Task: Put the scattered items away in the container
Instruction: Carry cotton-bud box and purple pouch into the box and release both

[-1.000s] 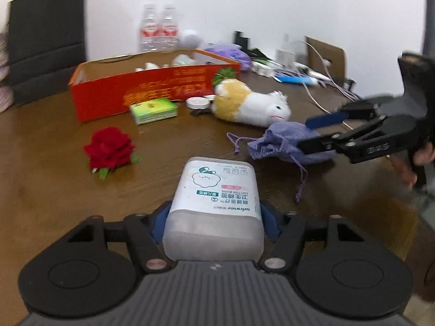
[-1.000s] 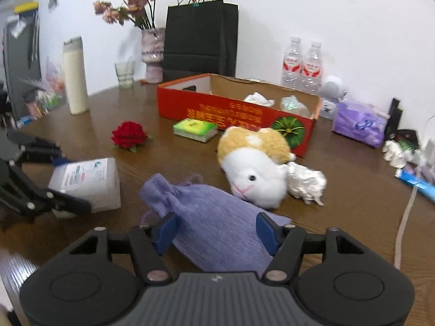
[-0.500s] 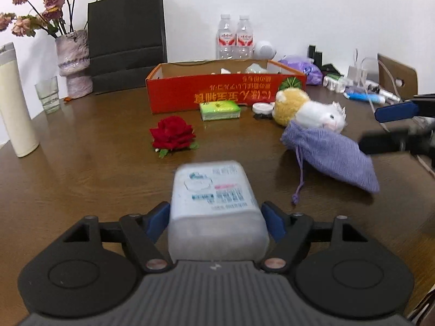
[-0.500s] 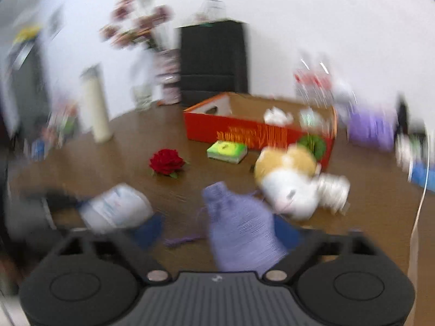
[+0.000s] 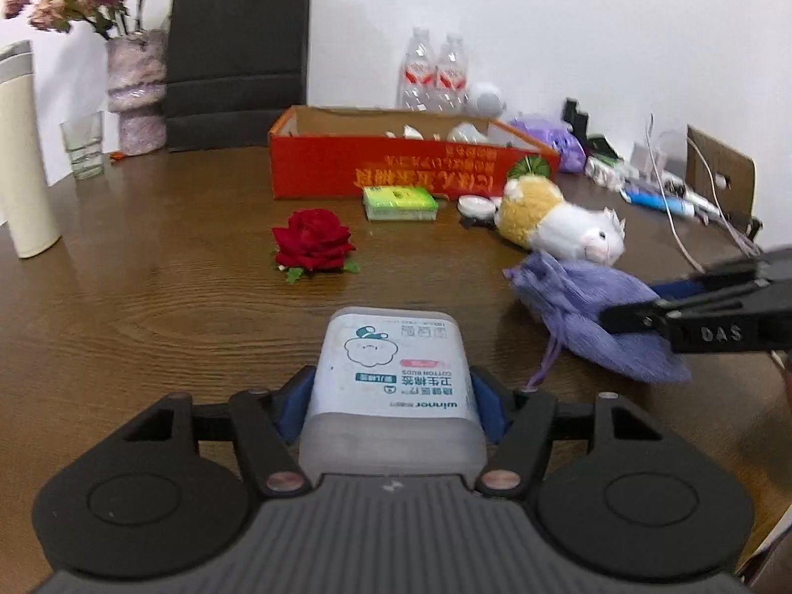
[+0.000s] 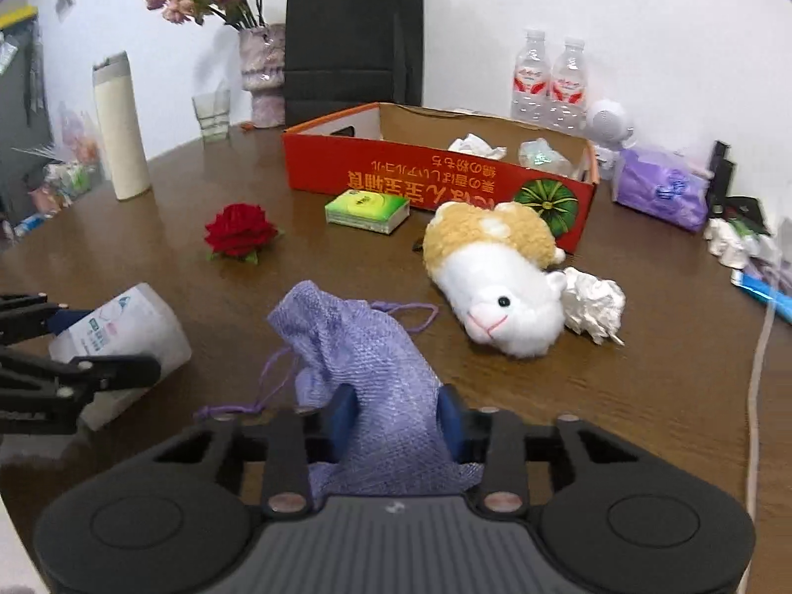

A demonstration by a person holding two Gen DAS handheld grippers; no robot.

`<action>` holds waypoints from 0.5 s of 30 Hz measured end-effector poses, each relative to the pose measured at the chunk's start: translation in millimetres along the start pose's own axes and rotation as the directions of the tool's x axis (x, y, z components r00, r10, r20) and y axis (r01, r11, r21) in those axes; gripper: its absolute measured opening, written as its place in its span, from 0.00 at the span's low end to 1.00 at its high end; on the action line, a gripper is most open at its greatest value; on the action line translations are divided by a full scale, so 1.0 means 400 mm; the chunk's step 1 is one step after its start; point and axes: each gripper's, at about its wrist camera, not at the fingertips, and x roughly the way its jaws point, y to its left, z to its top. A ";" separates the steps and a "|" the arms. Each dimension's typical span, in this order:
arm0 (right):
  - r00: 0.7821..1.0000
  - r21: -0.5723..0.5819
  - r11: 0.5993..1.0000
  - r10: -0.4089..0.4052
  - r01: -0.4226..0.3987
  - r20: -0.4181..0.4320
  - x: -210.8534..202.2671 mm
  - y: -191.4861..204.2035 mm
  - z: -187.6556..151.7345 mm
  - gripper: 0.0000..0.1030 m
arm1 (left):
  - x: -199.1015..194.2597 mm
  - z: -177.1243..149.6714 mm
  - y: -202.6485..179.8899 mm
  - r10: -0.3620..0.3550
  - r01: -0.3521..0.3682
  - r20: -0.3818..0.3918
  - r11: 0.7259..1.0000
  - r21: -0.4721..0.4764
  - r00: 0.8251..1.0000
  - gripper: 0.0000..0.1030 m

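Note:
My left gripper point(image 5: 393, 396) has a white cotton bud box point(image 5: 393, 356) between its blue pads; the jaws are closing and the pads press its sides. The right wrist view shows that box point(image 6: 133, 326) tilted in the left gripper point(image 6: 99, 346). My right gripper point(image 6: 398, 413) is closing on a purple drawstring pouch point(image 6: 356, 341), which bunches between the pads. From the left wrist view the right gripper point(image 5: 638, 304) pinches the pouch point(image 5: 584, 292) from the right. The red cardboard box point(image 6: 396, 178) stands open at the back, with crumpled paper inside.
On the brown table lie a red rose point(image 6: 240, 230), a green tissue pack point(image 6: 366, 210), a plush animal point(image 6: 495, 272) and a crumpled tissue point(image 6: 594, 304). A tall flask point(image 6: 121, 128), a glass point(image 6: 213, 114), a vase, a black bag point(image 6: 354, 39), bottles and cables line the back and right.
The right gripper's jaws went wide, slid along the pouch and closed on it, so the cloth now bunches up. The left view rolled level, and the box stays between its pads.

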 end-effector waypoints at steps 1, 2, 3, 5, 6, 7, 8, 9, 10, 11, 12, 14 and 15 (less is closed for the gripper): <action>1.000 0.017 1.000 -0.017 0.017 0.004 -0.018 0.009 -0.002 0.20 | -0.015 -0.004 -0.007 0.016 -0.016 0.024 1.000 -0.005 1.000 0.64; 0.999 0.034 0.999 -0.035 0.034 0.024 -0.043 0.020 -0.006 0.16 | -0.032 -0.007 -0.015 0.032 -0.032 0.055 0.999 -0.005 0.998 0.64; 0.997 0.051 0.998 -0.048 0.044 0.065 -0.076 0.032 -0.015 0.15 | -0.052 -0.013 -0.027 0.054 -0.054 0.097 0.999 -0.004 0.994 0.64; 0.987 0.099 0.994 -0.057 0.043 0.147 -0.136 0.044 -0.035 0.15 | -0.089 -0.024 -0.051 0.089 -0.088 0.173 0.996 -0.009 0.981 0.64; 0.982 0.127 0.991 -0.062 0.039 0.180 -0.160 0.051 -0.047 0.15 | -0.106 -0.029 -0.060 0.093 -0.092 0.204 0.996 -0.016 0.975 0.64; 0.975 0.147 0.988 -0.068 0.036 0.214 -0.181 0.059 -0.059 0.15 | -0.123 -0.034 -0.070 0.097 -0.095 0.234 0.995 -0.022 0.967 0.64; 0.965 0.175 0.984 -0.083 0.039 0.250 -0.203 0.070 -0.076 0.15 | -0.138 -0.038 -0.079 0.105 -0.102 0.259 0.995 -0.024 0.960 0.64; 0.956 0.201 0.979 -0.096 0.040 0.277 -0.219 0.078 -0.089 0.15 | -0.152 -0.042 -0.090 0.112 -0.109 0.284 0.994 -0.026 0.952 0.65; 0.947 0.220 0.975 -0.102 0.034 0.306 -0.231 0.088 -0.104 0.15 | -0.166 -0.047 -0.101 0.117 -0.114 0.309 0.993 -0.029 0.944 0.65; 0.938 0.234 0.972 -0.104 0.026 0.329 -0.240 0.100 -0.121 0.15 | -0.177 -0.051 -0.110 0.117 -0.113 0.331 0.993 -0.033 0.936 0.65; 0.932 0.243 0.970 -0.106 0.019 0.347 -0.244 0.114 -0.137 0.15 | -0.185 -0.053 -0.119 0.116 -0.111 0.348 0.993 -0.033 0.930 0.65; 0.932 0.241 0.970 -0.106 0.021 0.347 -0.232 0.136 -0.151 0.15 | -0.188 -0.049 -0.134 0.101 -0.101 0.356 0.995 -0.021 0.929 0.65; 0.934 0.247 0.969 -0.107 0.021 0.341 -0.224 0.142 -0.153 0.15 | -0.185 -0.045 -0.137 0.090 -0.091 0.352 0.996 -0.014 0.932 0.65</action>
